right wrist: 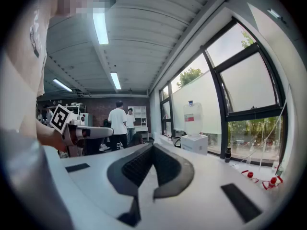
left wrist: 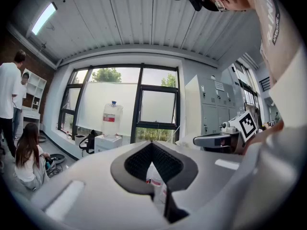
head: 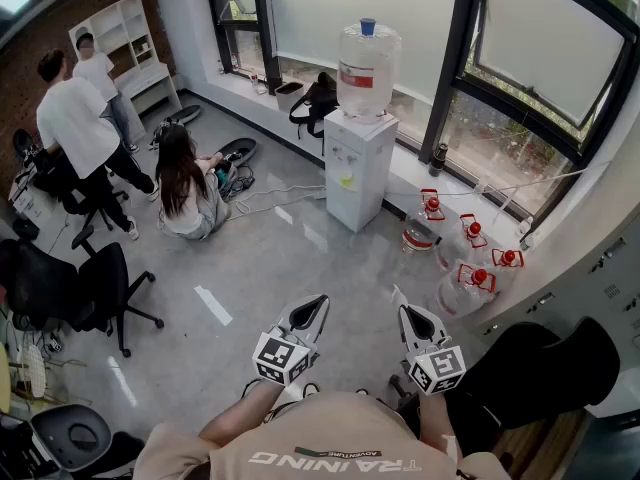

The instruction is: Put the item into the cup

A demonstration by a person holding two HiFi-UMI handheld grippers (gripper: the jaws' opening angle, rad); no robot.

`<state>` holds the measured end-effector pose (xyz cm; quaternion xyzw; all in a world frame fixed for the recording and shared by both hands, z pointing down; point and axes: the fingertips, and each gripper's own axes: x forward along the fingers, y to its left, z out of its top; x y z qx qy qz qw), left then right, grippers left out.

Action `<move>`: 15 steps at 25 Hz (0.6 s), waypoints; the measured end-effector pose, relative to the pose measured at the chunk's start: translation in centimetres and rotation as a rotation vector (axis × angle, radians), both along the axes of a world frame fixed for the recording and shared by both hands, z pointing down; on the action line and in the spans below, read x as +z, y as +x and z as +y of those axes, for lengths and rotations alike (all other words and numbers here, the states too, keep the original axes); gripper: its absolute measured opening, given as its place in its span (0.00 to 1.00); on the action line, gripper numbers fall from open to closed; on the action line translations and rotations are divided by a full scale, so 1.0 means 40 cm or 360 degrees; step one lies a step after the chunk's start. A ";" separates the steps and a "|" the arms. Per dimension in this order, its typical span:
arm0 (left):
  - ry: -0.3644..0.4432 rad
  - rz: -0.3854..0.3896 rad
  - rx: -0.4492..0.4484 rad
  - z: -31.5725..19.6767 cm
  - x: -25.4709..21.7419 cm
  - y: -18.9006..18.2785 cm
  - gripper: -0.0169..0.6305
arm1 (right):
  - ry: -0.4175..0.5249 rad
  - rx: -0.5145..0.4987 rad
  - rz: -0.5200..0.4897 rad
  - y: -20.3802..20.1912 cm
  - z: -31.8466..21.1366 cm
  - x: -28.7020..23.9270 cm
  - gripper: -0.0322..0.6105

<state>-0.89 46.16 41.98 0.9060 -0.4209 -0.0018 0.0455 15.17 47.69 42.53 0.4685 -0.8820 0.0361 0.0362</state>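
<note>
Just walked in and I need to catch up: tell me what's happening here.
A person holds the left gripper and right gripper out over the floor, aimed toward a water dispenser. Both have their fingers shut on nothing. No cup or item is in view, so the task isn't under way. Another person sits on the floor nearby.

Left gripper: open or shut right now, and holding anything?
Shut and empty. In the left gripper view the left gripper has its tips meeting with nothing clamped between them; the head view also shows it closed to a point.
</note>
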 end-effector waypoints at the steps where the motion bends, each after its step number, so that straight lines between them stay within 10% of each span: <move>1: 0.0000 0.0009 -0.0003 0.003 -0.006 -0.010 0.04 | -0.0002 -0.0001 0.0010 -0.009 0.005 0.003 0.07; 15: -0.0003 -0.0017 -0.0008 -0.010 -0.006 -0.062 0.04 | 0.0036 -0.0021 0.0005 -0.059 -0.011 -0.009 0.07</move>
